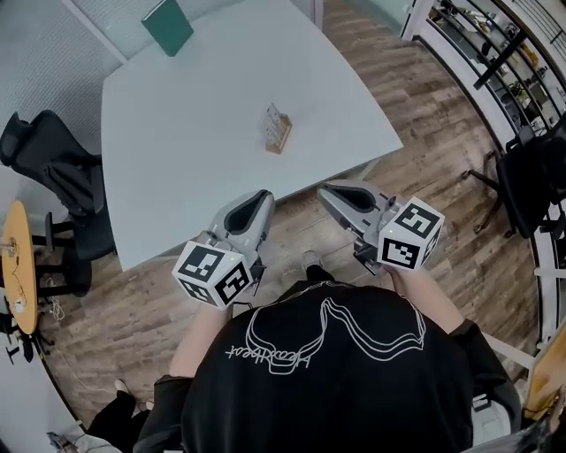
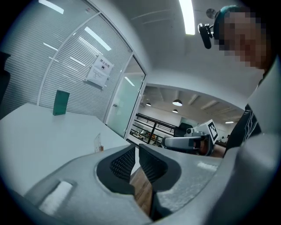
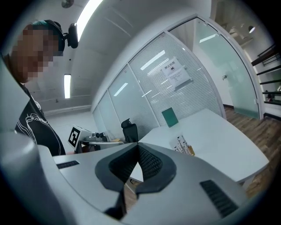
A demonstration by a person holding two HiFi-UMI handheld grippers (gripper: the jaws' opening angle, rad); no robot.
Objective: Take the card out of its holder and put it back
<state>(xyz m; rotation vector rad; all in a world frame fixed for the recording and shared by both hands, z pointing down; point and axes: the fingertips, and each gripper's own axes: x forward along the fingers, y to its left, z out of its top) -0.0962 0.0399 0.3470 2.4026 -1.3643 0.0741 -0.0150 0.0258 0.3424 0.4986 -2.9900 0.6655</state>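
A small clear card holder on a wooden base [image 1: 277, 129] stands upright near the middle of the white table [image 1: 177, 150], with a card in it. Both grippers hover at the table's near edge, well short of the holder. My left gripper [image 1: 262, 198] is shut with nothing between its jaws, and my right gripper [image 1: 330, 191] is shut and empty too. In the left gripper view the holder [image 2: 99, 143] sits beyond the closed jaws [image 2: 136, 147]. In the right gripper view the holder [image 3: 184, 144] lies ahead and to the right of the closed jaws [image 3: 138, 145].
A green book [image 1: 167, 25] stands at the table's far edge. A black office chair [image 1: 55, 172] is at the table's left, with a round wooden side table [image 1: 19, 265] beside it. Another dark chair [image 1: 531, 181] stands on the wooden floor at the right.
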